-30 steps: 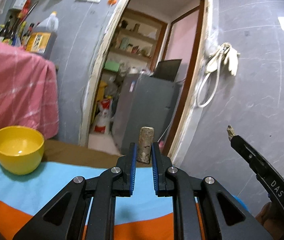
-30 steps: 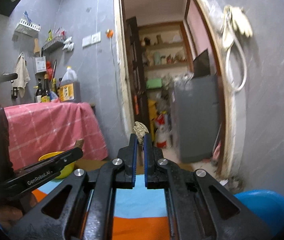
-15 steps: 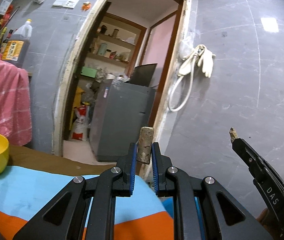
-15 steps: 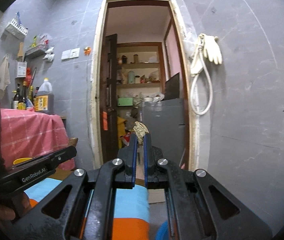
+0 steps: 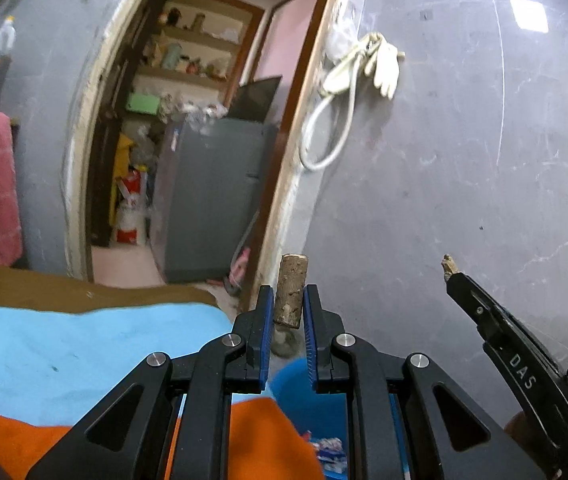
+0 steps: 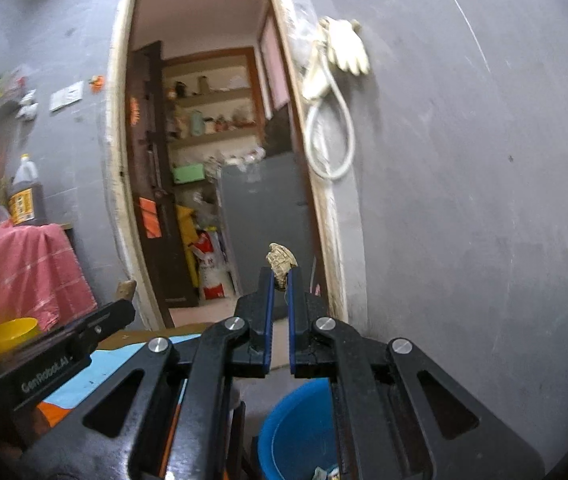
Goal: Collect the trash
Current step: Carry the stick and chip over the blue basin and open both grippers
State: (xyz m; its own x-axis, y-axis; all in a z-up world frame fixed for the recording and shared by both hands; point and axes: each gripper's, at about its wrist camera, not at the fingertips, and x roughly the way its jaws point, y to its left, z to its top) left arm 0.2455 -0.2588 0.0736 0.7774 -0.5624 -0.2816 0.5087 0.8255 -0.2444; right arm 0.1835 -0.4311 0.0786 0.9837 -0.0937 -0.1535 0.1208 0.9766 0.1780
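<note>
**Both hands loaded, and the bin is finally under them**

Left jaws are clamped on a stubby brown cork-like stick [image 5: 291, 295], which stands upright between the blue pads with its top poking above them. Right jaws are pinched tight on a small crumpled beige scrap [image 6: 280, 263], most of it sticking out past the tips. So the left gripper [image 5: 287, 312] and the right gripper [image 6: 280, 292] are each carrying one piece of trash, nothing dropped yet.

What's changed over the last second: both views have swung off the desk and over toward the grey wall by the doorway. The yellow bowl [image 6: 12, 330] that sat big in the left view is gone from it now, only visible far left from the right wrist. The striped cloth [image 5: 84, 344] on the desk has slid to the left side, and the blue bucket [image 6: 295, 432] has come up right below both sets of jaws, with some wrappers already lying in it.

My read is that the carry is basically done and the drop is next. The right scrap looks close to over the opening; the left one sits nearer the rim by the desk edge, so it might want a bit more reach before letting go.
</note>
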